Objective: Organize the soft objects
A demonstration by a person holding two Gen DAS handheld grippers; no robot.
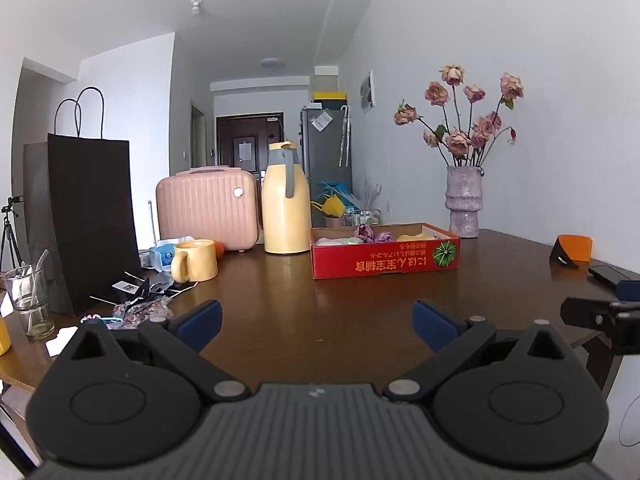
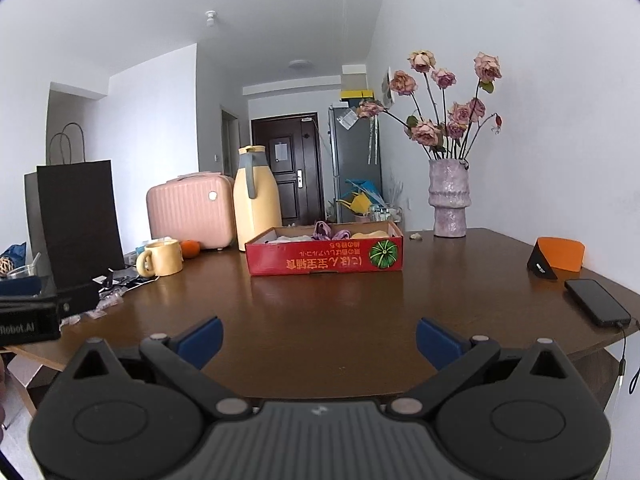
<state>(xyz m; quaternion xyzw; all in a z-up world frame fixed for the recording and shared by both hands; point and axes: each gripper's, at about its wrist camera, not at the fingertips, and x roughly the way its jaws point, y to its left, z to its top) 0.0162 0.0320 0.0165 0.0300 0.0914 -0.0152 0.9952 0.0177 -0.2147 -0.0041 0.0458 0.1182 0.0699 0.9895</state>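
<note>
**Both grippers hovering empty before a box of soft items**

Left wrist view. The left gripper (image 1: 316, 322) is hanging low over the table (image 1: 320, 300), its blue fingers (image 1: 200, 322) spread wide and holding nothing. The red box (image 1: 386, 262) is standing ahead and slightly right, well apart from the fingertips. Soft items (image 1: 374, 233) in purple, pale pink and yellow are showing above its rim; how they are arranged inside cannot be told from this low angle. The jug (image 1: 286, 200) is standing just beside the box's left end, and the vase (image 1: 464, 200) near its right rear. At the right edge the right gripper (image 1: 600, 316) is showing in part.

Right wrist view. The right gripper (image 2: 318, 340) is likewise spread wide and empty, facing the box (image 2: 324, 258) from across bare table. The purple items (image 2: 330, 232) are again peeking over the rim. A phone (image 2: 598, 302) with its cable is lying near the right edge, and a mug (image 2: 160, 258) well left.

Technique. The items are already lying in the box, which fits sorting still going on inside it as well as a tidy finished. Any reach into the box is best made from above, clearing the near wall, the fingers closing gently on bunched fabric, keeping clear of the jug and vase.
</note>
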